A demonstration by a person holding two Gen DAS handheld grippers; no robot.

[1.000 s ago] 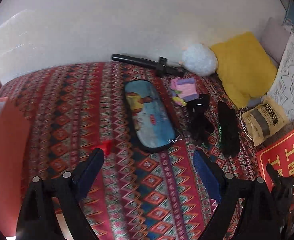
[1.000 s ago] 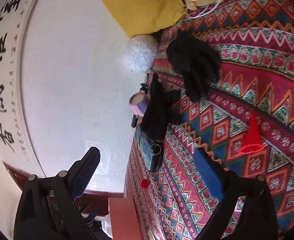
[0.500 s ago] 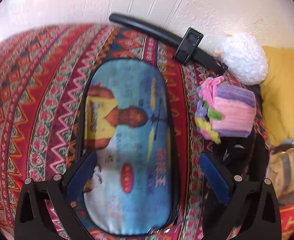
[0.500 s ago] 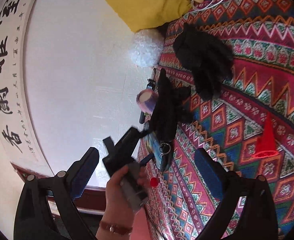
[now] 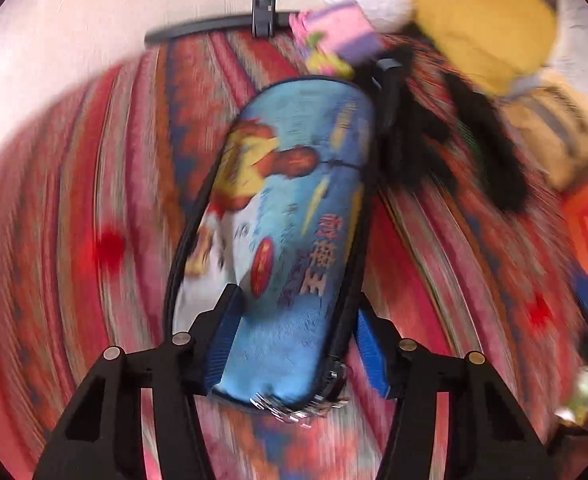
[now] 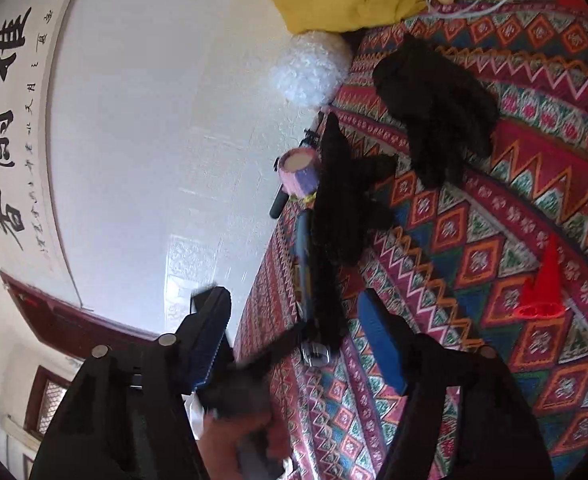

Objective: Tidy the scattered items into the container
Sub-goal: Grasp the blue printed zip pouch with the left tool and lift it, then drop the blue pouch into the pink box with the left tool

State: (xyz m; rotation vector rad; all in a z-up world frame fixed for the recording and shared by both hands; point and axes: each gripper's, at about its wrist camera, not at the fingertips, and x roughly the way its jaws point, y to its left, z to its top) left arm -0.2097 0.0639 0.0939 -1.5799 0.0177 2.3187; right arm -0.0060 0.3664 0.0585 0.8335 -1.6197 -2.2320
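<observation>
A patterned red cloth (image 5: pixel 74 184) covers the surface, which runs up against a white wall (image 6: pixel 142 120) at the far side. Scattered on it lie a blue pencil case (image 5: pixel 294 216), black gloves (image 6: pixel 433 108), a pink knitted cup (image 5: pixel 341 32) near the wall and a red cone (image 6: pixel 543 280) to the right.

The left gripper (image 5: pixel 295 338) straddles the case's near end, its jaws closing with both pads at the case's sides; it takes the narrow end, probably because the jaws can span it there. No container shows in either view.

The right gripper (image 6: pixel 294 332) hangs over the cloth's edge, jaws closing on nothing, likely waiting its turn.
</observation>
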